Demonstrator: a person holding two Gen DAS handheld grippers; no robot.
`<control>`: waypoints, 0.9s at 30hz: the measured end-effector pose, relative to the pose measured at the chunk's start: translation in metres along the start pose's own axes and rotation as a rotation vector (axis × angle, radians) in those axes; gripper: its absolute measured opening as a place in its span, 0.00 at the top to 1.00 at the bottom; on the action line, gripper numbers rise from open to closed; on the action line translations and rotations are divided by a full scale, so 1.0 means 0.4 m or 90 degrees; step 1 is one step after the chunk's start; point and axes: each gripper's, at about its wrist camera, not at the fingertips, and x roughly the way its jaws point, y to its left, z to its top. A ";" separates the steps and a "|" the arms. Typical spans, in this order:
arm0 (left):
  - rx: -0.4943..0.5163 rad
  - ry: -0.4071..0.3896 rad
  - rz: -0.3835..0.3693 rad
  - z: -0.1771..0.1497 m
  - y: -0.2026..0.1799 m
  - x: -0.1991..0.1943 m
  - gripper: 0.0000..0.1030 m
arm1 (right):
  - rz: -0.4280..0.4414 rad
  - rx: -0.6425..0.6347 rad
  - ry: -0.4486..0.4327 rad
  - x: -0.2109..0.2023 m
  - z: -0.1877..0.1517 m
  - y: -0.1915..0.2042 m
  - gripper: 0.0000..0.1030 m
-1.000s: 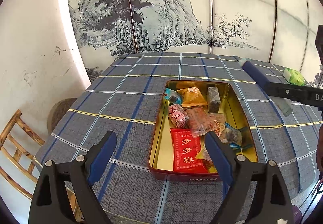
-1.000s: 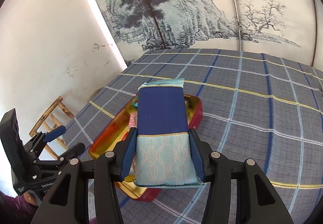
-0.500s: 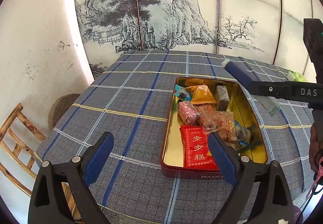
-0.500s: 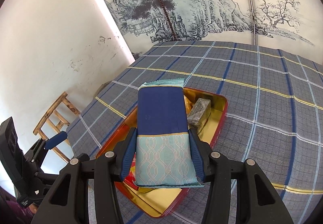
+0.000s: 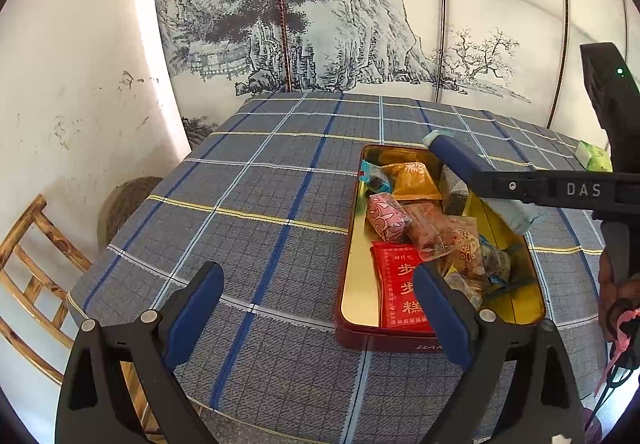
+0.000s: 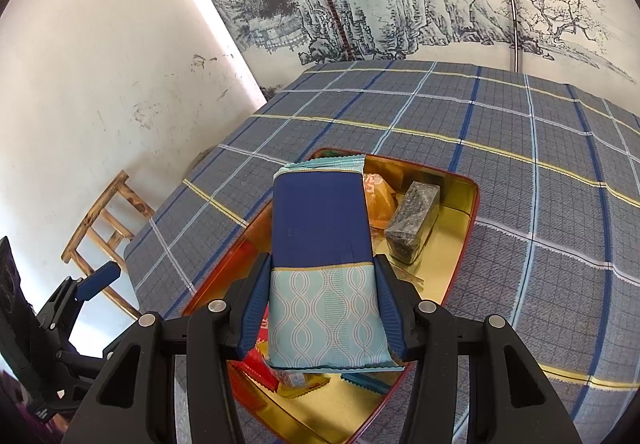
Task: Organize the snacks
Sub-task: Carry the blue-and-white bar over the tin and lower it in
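Hovering over the tin (image 6: 460, 244) of snacks on the checked worktop (image 5: 260, 203), the right gripper (image 6: 322, 308) pinches a blue packet (image 6: 320, 224) by its sides; the left gripper (image 5: 316, 308), jaws just widened and spread with nothing between them, sits at the tin's near end.

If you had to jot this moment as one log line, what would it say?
right gripper: shut on blue packet, above tin | left gripper: open, empty, just been opening | green snack: on cloth
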 end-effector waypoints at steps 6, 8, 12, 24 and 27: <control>0.001 0.001 0.004 -0.001 0.001 0.003 0.08 | -0.006 0.007 0.017 0.042 0.000 -0.011 0.51; 0.001 -0.001 0.004 0.000 0.001 0.005 0.06 | -0.007 0.012 0.021 0.053 0.000 -0.017 0.51; 0.003 -0.003 0.007 0.003 0.003 0.008 0.05 | -0.010 0.021 0.029 0.072 -0.002 -0.027 0.51; -0.003 -0.007 0.012 0.005 0.011 0.017 0.04 | -0.011 0.028 0.036 0.095 0.000 -0.030 0.51; -0.004 -0.008 0.015 0.005 0.011 0.019 0.04 | -0.012 0.031 0.037 0.099 0.001 -0.029 0.51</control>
